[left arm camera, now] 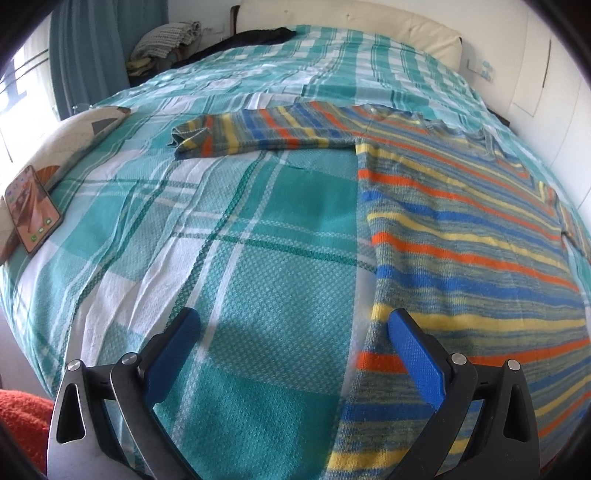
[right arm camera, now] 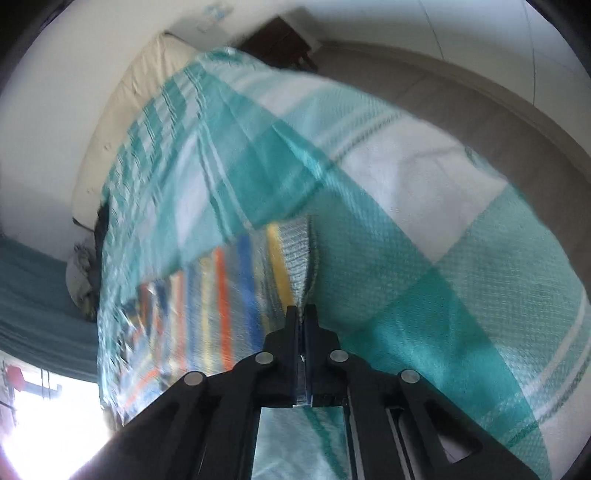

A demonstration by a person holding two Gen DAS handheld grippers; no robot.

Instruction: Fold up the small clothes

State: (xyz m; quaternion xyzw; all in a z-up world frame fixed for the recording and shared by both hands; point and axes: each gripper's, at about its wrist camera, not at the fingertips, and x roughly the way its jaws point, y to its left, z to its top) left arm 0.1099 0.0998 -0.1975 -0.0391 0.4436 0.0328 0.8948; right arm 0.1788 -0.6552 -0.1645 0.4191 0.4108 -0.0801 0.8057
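Observation:
A striped knit sweater (left arm camera: 461,229) in blue, orange, yellow and grey lies flat on the teal plaid bedspread (left arm camera: 229,221), one sleeve (left arm camera: 258,133) stretched out to the left. My left gripper (left arm camera: 291,325) is open and hovers over the sweater's near left edge, its right finger (left arm camera: 413,354) above the knit. In the right wrist view my right gripper (right arm camera: 303,314) is shut on the sweater's cuff or edge (right arm camera: 299,254); the striped fabric (right arm camera: 221,295) runs off to the left, blurred.
A phone (left arm camera: 31,210) lies at the bed's left edge next to a patterned cushion (left arm camera: 77,136). Folded clothes (left arm camera: 166,40) and a dark garment (left arm camera: 255,37) sit at the head of the bed. A cream headboard (left arm camera: 351,18) and white wall lie behind.

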